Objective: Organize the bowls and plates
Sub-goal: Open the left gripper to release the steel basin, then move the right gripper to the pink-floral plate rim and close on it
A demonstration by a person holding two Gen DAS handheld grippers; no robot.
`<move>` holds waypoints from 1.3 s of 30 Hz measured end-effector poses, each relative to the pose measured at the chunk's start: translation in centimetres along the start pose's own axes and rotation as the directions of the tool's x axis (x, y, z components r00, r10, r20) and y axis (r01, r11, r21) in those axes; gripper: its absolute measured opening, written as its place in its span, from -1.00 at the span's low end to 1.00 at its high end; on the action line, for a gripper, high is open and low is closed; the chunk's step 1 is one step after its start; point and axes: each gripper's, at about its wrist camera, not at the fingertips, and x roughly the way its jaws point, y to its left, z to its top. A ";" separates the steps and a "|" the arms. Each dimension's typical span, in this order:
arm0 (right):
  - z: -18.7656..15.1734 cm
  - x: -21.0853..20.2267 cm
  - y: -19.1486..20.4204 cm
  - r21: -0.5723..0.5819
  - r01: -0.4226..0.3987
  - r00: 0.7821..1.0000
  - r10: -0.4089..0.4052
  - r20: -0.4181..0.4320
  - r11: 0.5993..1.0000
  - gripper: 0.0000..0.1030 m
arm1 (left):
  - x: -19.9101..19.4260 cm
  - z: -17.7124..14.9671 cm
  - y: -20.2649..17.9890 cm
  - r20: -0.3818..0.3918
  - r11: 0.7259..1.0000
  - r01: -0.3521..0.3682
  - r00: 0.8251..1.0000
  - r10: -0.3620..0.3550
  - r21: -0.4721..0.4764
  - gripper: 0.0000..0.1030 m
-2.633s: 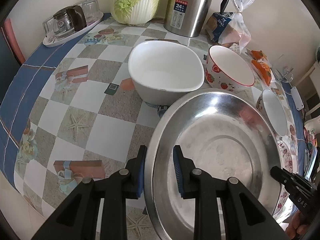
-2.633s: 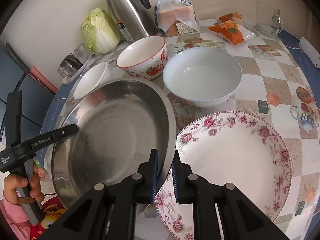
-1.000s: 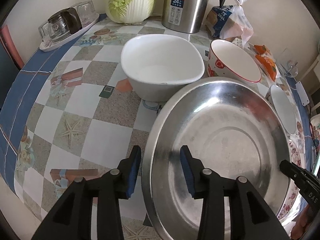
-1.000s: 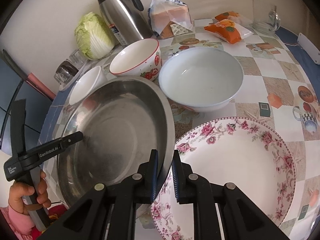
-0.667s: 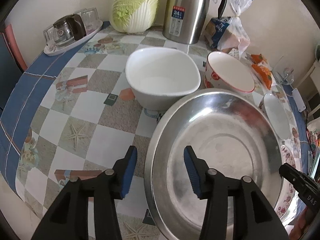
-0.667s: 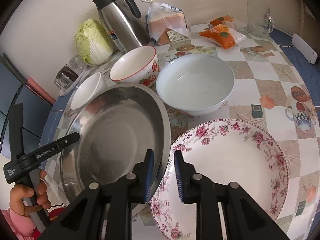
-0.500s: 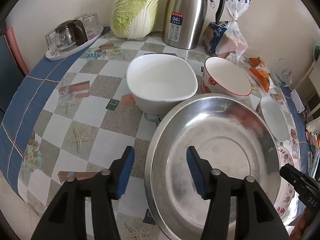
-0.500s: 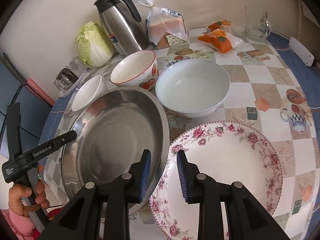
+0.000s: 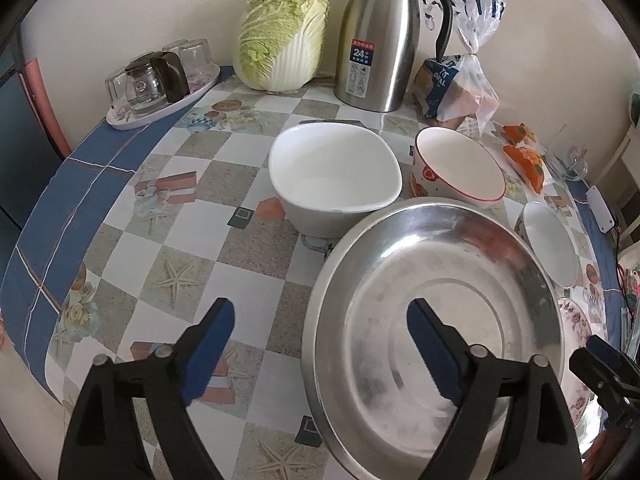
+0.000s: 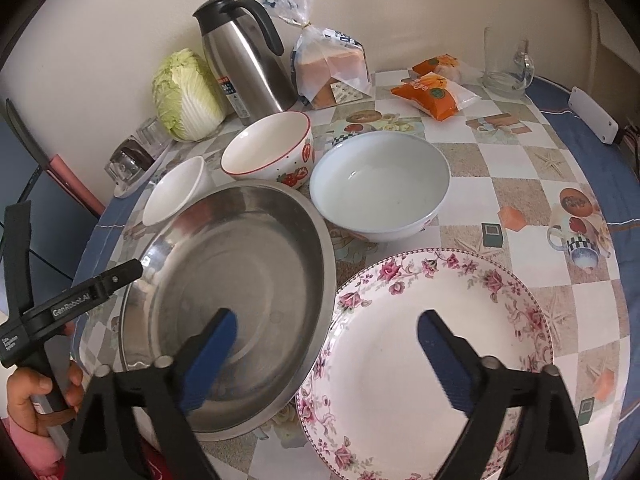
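Note:
A wide steel basin [image 9: 436, 320] [image 10: 228, 288] lies on the checked table, its right edge over the rim of a floral plate [image 10: 432, 360]. My left gripper [image 9: 320, 312] straddles the basin's left rim, jaws opening, pads clear of the metal. My right gripper [image 10: 327, 318] straddles the basin's right rim and the plate's edge, jaws also opening, touching neither. Behind stand a white square bowl [image 9: 334, 176], a strawberry bowl [image 9: 458, 166] [image 10: 272, 148] and a pale round bowl [image 10: 380, 180].
Along the wall stand a cabbage [image 9: 284, 36], a steel thermos jug [image 9: 380, 36], bagged bread [image 10: 332, 64], orange snack packs [image 10: 436, 96] and a glass mug [image 10: 504, 64]. A tray of glasses [image 9: 160, 80] sits back left. A hand [image 10: 36, 400] holds the left gripper's handle.
Both grippers let go of the steel basin's rim and their jaws spread wide. The basin stays on the table. Both cameras drew back a little.

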 end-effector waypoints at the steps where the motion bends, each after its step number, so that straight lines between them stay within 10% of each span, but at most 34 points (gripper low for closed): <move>1: 0.0 0.0 0.0 0.000 0.002 1.000 -0.002 0.003 1.000 0.96 | -0.1 -0.1 0.0 0.005 1.000 -0.001 1.000 0.001 -0.001 0.79; 24: -1.9 -3.1 -1.4 0.013 0.045 0.997 -0.046 0.055 0.999 1.00 | -4.7 -1.0 -1.8 0.178 0.995 -0.079 0.982 0.066 0.067 0.91; 39: -1.5 -9.0 -7.0 0.133 0.053 0.985 -0.073 0.156 0.990 1.00 | -11.0 2.0 -9.0 0.190 0.964 0.225 0.950 -0.249 0.139 0.92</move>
